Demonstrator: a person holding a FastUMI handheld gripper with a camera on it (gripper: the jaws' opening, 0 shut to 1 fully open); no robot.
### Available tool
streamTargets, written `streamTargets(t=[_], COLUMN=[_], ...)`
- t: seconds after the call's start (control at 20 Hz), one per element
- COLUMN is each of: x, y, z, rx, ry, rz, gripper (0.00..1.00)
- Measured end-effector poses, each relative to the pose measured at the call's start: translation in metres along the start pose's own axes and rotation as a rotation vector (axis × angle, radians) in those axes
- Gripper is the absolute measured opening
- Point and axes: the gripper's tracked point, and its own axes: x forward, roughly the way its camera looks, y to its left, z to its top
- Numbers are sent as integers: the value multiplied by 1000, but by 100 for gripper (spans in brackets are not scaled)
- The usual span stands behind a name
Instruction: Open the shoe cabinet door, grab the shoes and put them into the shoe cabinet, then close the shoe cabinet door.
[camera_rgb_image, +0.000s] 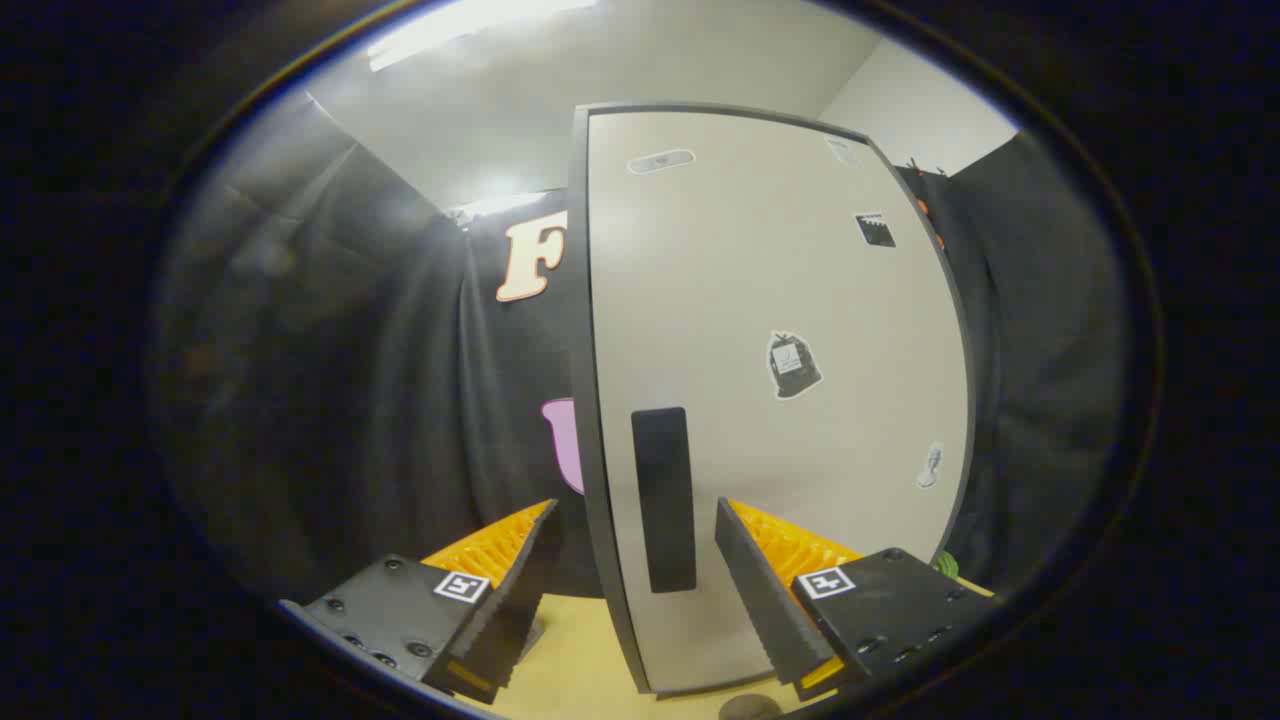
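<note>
Claw (635, 525) nearest the lens: two black fingers with orange ribbed backs and a square marker tag on each base, spread wide, released, gripping nothing. Left finger (525, 560) sits off the door's left edge, in front of the dark booth cloth (350, 400); no contact visible. Between the fingers: the shoe cabinet door (780, 300), pale off-white panel with dark edge trim, seen close up and standing upright. Its left edge trim (585, 400) runs down just inside the left finger. The black vertical handle (663, 498) is mounted near that edge, straight ahead in the gap between the fingers, closer to the left one; neither pad touches it. Right finger (765, 590) overlaps the door face right of the handle; can't tell if it touches the panel. Further right and above on the door: a few stickers, one dark bag-shaped one (793, 366) up beyond the right finger, a small black one (875, 229) higher, a small pale one (930, 466) near the right edge. Door looks shut or nearly so, can't tell exactly from this angle; cabinet interior is hidden behind it. Under the claw: a tan wooden floor surface (570, 650). Small green item (946, 565) peeks out just past the right finger base, too small to ID. Right of the door: more dark cloth, white wall (900, 110) above.
</note>
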Motion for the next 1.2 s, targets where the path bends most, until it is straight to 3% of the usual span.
streamTargets(t=[1.2], x=[41], y=[-14], z=[-10], rx=[18], ry=[30], rz=[-7], gripper=[78])
